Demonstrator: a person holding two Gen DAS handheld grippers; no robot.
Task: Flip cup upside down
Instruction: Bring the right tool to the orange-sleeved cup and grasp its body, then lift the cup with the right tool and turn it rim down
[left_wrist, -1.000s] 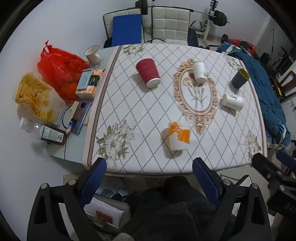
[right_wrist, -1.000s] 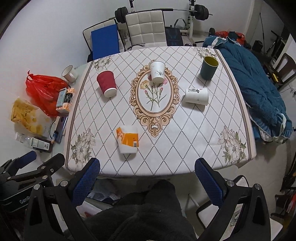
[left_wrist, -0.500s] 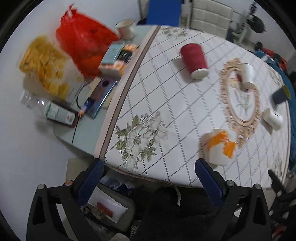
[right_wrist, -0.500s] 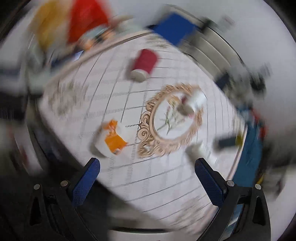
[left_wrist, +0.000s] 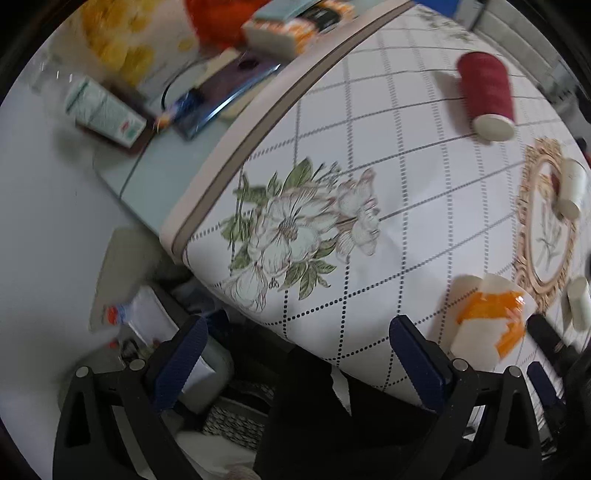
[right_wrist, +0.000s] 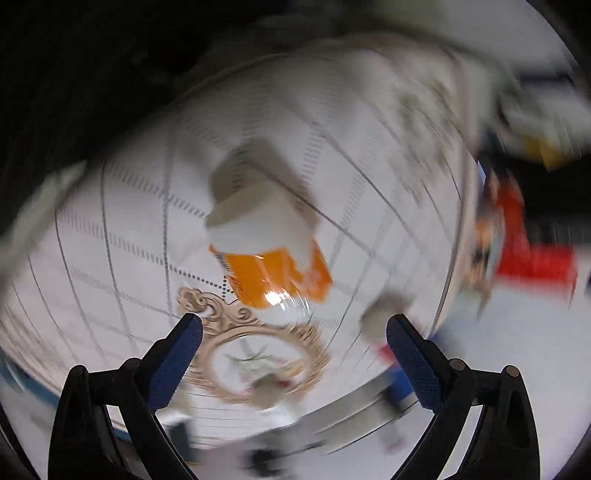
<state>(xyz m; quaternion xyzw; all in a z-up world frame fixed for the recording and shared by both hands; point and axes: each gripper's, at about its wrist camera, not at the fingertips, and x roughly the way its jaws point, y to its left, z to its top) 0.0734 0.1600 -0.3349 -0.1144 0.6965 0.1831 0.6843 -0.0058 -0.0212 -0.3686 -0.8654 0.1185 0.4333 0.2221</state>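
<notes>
- Orange-and-white cup (right_wrist: 266, 254): on the tablecloth (left_wrist: 388, 177) near its front edge; we judge it the target
- Right gripper (right_wrist: 295, 332): jaws spread, empty, framing it for our grasp
- Left gripper (left_wrist: 295, 343): released, aside

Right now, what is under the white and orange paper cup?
The white and orange paper cup lies on its side on the white diamond-patterned tablecloth. Nothing else shows beneath it; the spot directly under its body is covered.
</notes>
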